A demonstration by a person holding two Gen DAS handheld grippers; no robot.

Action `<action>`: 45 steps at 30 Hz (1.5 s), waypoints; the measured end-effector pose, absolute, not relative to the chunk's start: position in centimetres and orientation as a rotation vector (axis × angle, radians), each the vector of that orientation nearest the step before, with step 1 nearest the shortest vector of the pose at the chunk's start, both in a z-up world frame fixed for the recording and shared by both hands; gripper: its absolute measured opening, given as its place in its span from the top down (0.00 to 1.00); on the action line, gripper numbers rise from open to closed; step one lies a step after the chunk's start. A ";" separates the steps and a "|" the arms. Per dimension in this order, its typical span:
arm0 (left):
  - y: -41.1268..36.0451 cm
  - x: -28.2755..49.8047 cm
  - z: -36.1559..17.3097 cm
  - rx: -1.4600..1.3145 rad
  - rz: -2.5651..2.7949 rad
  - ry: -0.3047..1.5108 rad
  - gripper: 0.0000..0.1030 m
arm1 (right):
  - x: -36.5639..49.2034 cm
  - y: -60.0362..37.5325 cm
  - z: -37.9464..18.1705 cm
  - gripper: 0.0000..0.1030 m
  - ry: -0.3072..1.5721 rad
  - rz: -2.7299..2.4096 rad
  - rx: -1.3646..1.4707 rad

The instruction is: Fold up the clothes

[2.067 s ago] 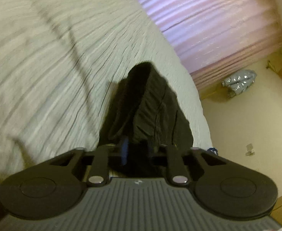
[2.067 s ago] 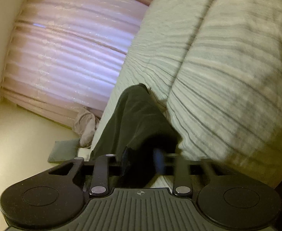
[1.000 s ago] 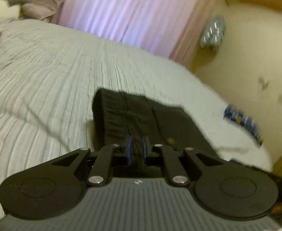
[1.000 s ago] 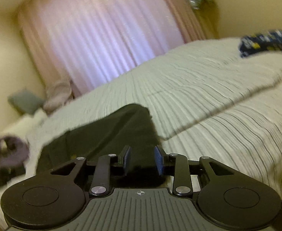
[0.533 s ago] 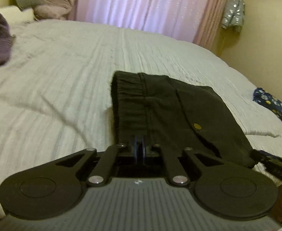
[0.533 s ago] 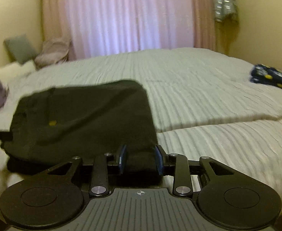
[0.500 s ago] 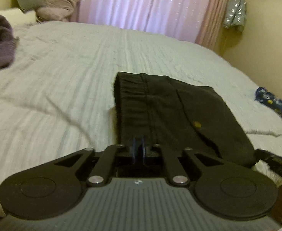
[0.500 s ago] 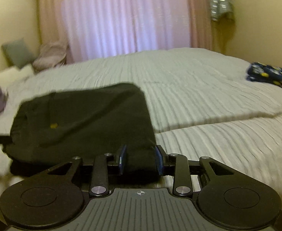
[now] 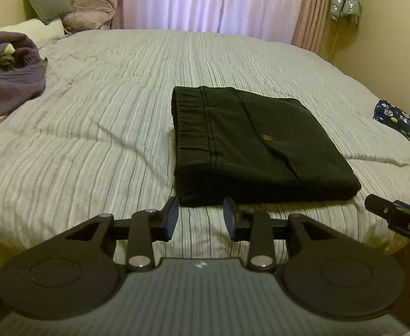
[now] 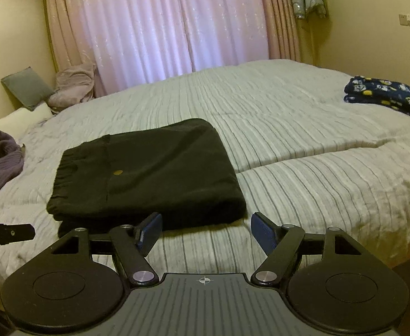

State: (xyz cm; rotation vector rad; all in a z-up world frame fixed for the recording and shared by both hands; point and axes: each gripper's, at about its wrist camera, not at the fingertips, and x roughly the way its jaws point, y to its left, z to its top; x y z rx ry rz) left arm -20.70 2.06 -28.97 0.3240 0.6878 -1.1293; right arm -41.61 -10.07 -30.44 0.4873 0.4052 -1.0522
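Both grippers are open and hold nothing. Left gripper (image 9: 200, 218) hovers just before the near edge of the folded black garment (image 9: 255, 145), which lies flat on the striped bed (image 9: 93, 128) ahead of it. Right gripper (image 10: 203, 232) is spread wider, with the garment ahead and a little to its left.

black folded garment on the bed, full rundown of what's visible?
The black garment lies folded into a flat, thick rectangle on the striped grey bedspread. It looks like soft matte cloth. A gathered elastic waistband with a stitched seam runs along its left edge, and a small brass-coloured button sits on a pocket flap on top. Several layers show stacked at the near edge. Only the bedspread touches it; the left gripper and the right gripper are open just short of it.
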 end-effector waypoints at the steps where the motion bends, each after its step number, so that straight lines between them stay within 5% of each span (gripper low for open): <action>1: 2.5 -20.9 -28.7 0.323 -1.127 0.682 0.69 | -41.7 -9.8 -30.3 0.28 0.403 -1.055 0.488; 16: 6.2 -21.9 -26.8 0.295 -1.166 0.632 0.64 | -42.7 -5.5 -27.2 0.28 0.352 -1.073 0.437; 25: 2.7 -18.3 -31.0 0.191 -1.230 0.739 0.66 | -41.9 -8.6 -29.7 0.28 0.353 -1.112 0.511; 33: -3.6 -11.7 -31.6 0.101 -1.260 0.784 0.70 | -39.6 -15.1 -30.7 0.28 0.275 -1.152 0.528; 45: -16.2 -6.0 -26.5 0.267 -1.297 0.925 0.71 | -38.4 -24.9 -30.3 0.29 0.467 -1.200 0.805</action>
